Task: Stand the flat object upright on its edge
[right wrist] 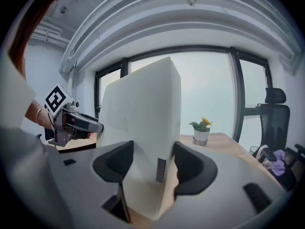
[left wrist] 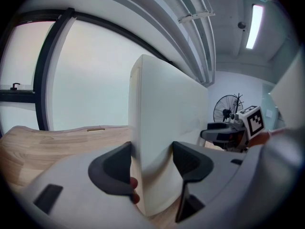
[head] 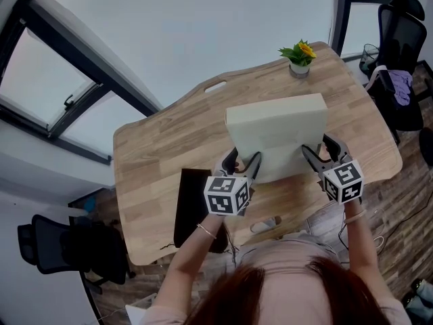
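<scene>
A flat white box [head: 277, 137] stands up on its long edge on the wooden table [head: 155, 161], its broad face towards me. My left gripper [head: 243, 161] clamps its near left end and my right gripper [head: 323, 151] its near right end. Seen from the left gripper [left wrist: 151, 163], the box [left wrist: 162, 128] fills the gap with both pads against it. Seen from the right gripper [right wrist: 152, 163], the box [right wrist: 143, 128] is likewise pinched between the pads. Each gripper shows in the other's view beyond the box.
A small potted plant [head: 298, 56] with a yellow flower stands at the table's far right corner. A black flat pad [head: 193, 205] lies at the near left edge. Office chairs stand at the right [head: 399, 80] and lower left [head: 67, 249]. Windows lie beyond the table.
</scene>
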